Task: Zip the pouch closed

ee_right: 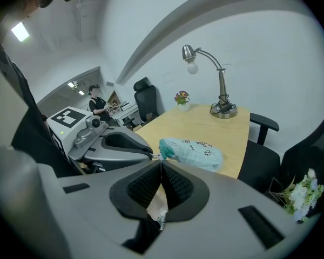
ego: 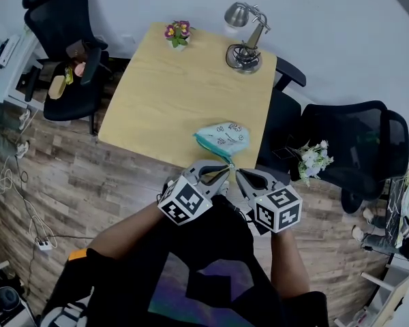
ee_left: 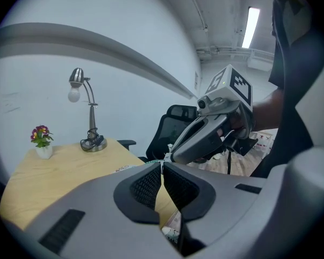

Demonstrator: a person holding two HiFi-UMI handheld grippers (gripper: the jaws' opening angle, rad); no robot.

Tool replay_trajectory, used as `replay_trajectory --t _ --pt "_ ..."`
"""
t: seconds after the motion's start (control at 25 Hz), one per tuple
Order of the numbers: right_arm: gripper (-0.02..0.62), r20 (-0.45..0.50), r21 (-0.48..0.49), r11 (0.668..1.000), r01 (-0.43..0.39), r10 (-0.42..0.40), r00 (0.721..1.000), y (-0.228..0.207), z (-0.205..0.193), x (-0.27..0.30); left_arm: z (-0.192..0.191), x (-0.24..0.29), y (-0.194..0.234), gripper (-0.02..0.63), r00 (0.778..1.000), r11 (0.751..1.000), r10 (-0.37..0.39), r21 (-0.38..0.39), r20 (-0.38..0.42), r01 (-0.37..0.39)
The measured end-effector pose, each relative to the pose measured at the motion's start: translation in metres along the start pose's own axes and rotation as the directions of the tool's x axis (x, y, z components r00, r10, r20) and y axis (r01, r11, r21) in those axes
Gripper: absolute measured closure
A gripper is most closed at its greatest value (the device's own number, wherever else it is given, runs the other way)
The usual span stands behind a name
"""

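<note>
A pale teal pouch [ego: 223, 139] with small prints lies near the front edge of the wooden table [ego: 177, 94]. Its pointed teal end faces both grippers. My left gripper [ego: 221, 171] is shut, its tips pinching the small zipper pull at that end; in the right gripper view its tips [ee_right: 150, 155] meet the pouch [ee_right: 197, 151]. My right gripper [ego: 237, 172] is right beside it and shut [ee_right: 161, 163] on the pouch's end corner, with a scrap of fabric showing under the pads. In the left gripper view my left gripper [ee_left: 162, 166] is pressed together, the right gripper [ee_left: 173, 156] just beyond.
A silver desk lamp [ego: 245, 43] and a small flower pot [ego: 178, 34] stand at the table's far edge. Black office chairs are at the left [ego: 71, 46] and right [ego: 354, 148], and white flowers [ego: 313, 159] are by the right chair.
</note>
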State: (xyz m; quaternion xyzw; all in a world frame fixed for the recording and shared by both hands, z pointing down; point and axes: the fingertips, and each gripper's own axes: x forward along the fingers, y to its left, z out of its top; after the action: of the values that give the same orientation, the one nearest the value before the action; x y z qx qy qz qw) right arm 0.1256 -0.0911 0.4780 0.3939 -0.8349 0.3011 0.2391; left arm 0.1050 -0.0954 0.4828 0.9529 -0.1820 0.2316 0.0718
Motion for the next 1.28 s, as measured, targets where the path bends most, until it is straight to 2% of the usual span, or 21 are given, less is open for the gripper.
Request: replay_trajectory --t 0.24,0.44,0.64,0.96,1.28 --pt "0.575 0.0 -0.004 1.0 0.003 -0.003 1.0 0.0 -0.002 0.0 0.0 -0.001 0.005 0.595 1.0 1.0 0.001 -0.022 0.003 -0.001" --pt "0.577 0.008 0.014 0.999 0.029 -0.029 1.0 -0.011 -0.002 -0.003 -0.007 -0.001 0.03 0.595 0.999 0.996 0.048 -0.077 -0.006 -0.049" --pt "0.577 -0.001 0.035 0.998 0.053 -0.053 0.999 -0.019 -0.01 -0.005 -0.032 -0.005 0.065 0.595 0.989 0.984 0.127 -0.117 -0.073 -0.135" --pt "0.577 -0.03 0.061 0.995 0.076 -0.074 0.997 -0.03 -0.025 -0.001 -0.078 -0.014 0.119 0.595 0.956 0.95 0.22 -0.18 -0.194 -0.255" --pt "0.575 -0.095 0.032 0.996 0.085 -0.081 0.992 -0.028 -0.043 0.015 -0.094 -0.011 0.113 0.594 0.952 0.942 0.206 -0.216 -0.228 -0.256"
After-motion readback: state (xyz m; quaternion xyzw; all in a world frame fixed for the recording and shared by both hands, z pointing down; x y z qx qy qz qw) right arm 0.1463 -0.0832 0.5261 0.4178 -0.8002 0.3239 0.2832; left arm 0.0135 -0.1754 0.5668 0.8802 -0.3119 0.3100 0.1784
